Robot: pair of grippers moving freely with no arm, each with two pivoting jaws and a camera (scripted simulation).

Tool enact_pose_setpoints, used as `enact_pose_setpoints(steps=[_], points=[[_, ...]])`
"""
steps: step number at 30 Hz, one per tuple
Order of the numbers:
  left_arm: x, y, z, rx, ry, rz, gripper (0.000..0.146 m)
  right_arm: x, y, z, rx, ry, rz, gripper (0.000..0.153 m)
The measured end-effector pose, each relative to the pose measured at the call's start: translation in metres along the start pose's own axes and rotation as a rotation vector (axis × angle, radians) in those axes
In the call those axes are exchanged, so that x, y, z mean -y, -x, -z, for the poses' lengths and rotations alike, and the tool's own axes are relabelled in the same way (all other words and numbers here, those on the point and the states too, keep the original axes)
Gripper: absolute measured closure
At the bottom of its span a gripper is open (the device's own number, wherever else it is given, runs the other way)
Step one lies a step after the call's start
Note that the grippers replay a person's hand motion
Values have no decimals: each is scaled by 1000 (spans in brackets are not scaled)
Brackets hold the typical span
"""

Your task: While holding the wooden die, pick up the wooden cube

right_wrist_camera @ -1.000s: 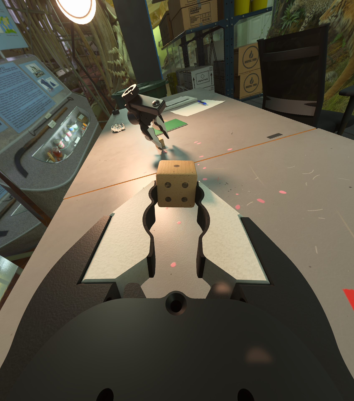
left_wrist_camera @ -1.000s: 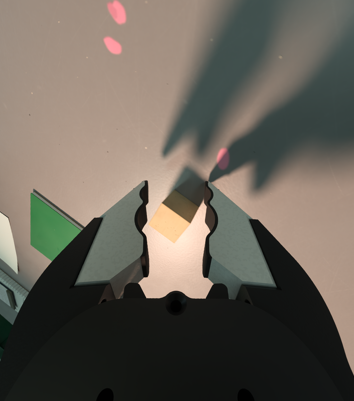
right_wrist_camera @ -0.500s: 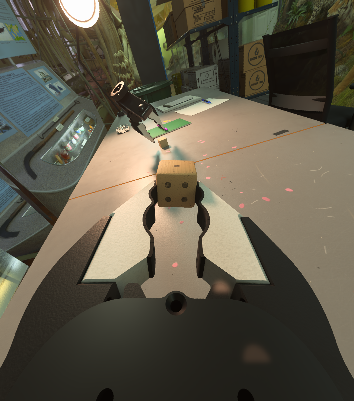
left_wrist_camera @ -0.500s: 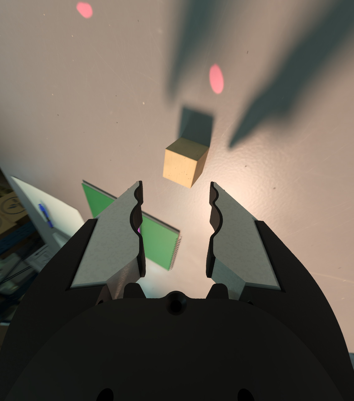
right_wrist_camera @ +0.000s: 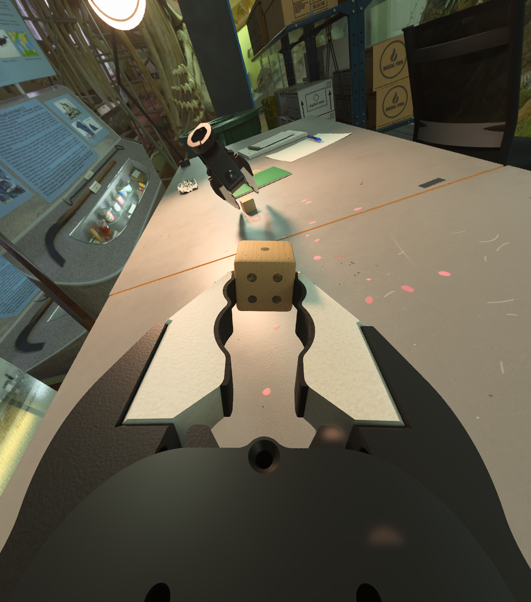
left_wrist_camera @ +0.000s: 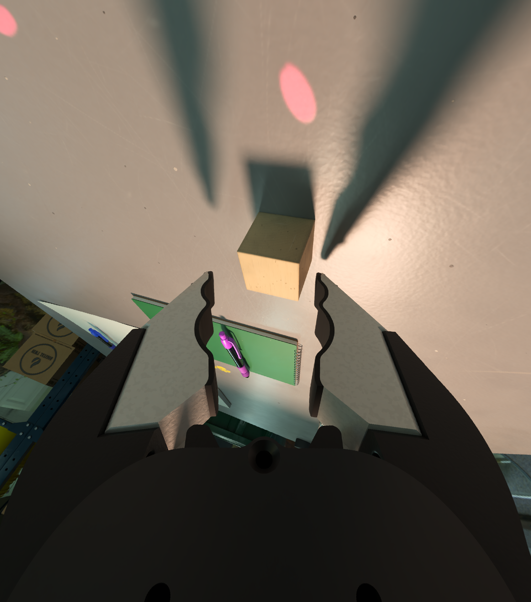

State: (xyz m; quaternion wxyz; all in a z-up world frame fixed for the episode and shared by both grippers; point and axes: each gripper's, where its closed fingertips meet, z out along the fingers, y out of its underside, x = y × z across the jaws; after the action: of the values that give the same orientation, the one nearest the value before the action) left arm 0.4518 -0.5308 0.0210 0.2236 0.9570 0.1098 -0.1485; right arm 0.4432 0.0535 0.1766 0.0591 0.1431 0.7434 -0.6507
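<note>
My right gripper (right_wrist_camera: 264, 280) is shut on the wooden die (right_wrist_camera: 264, 277), held above the grey table with its four-pip face toward the camera. The plain wooden cube (left_wrist_camera: 275, 255) sits on the table just beyond my left gripper (left_wrist_camera: 263, 277), which is open and empty, its fingertips short of the cube. In the right wrist view the left gripper (right_wrist_camera: 243, 198) hangs tilted over the small cube (right_wrist_camera: 247, 205), far across the table.
A green spiral notebook (left_wrist_camera: 267, 361) with a magenta pen (left_wrist_camera: 234, 357) lies near the cube. White paper with a blue pen (right_wrist_camera: 313, 138) lies at the table's far edge. A crumpled foil piece (right_wrist_camera: 187, 186), a display case (right_wrist_camera: 108, 211) and a black chair (right_wrist_camera: 463, 84) stand around.
The left gripper has backed away from the cube, which was between its fingers and now lies beyond the tips. Its view tilted to show the notebook. The right gripper still holds the die.
</note>
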Motion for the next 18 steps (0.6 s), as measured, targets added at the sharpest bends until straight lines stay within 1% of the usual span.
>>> enact_pose_setpoints(steps=[3,5,9,11,13,15,18], points=[[4,-1,-2,-27,-15,8,91,0,1,0,9,-3,-3,118],[6,-5,-1,-72,-47,46,105,-1,-1,-1,7,2,-7,118],[5,-11,0,-171,-34,179,108,-3,-3,-2,13,6,-20,118],[11,-13,6,-232,-78,275,108,-4,-5,-3,20,2,-32,118],[22,-6,19,-228,-195,357,108,-4,-8,-4,27,-12,-45,118],[32,4,40,-194,-331,417,108,-4,-10,-6,43,-28,-65,118],[48,22,88,-128,-580,496,108,-5,-14,-10,64,-50,-88,118]])
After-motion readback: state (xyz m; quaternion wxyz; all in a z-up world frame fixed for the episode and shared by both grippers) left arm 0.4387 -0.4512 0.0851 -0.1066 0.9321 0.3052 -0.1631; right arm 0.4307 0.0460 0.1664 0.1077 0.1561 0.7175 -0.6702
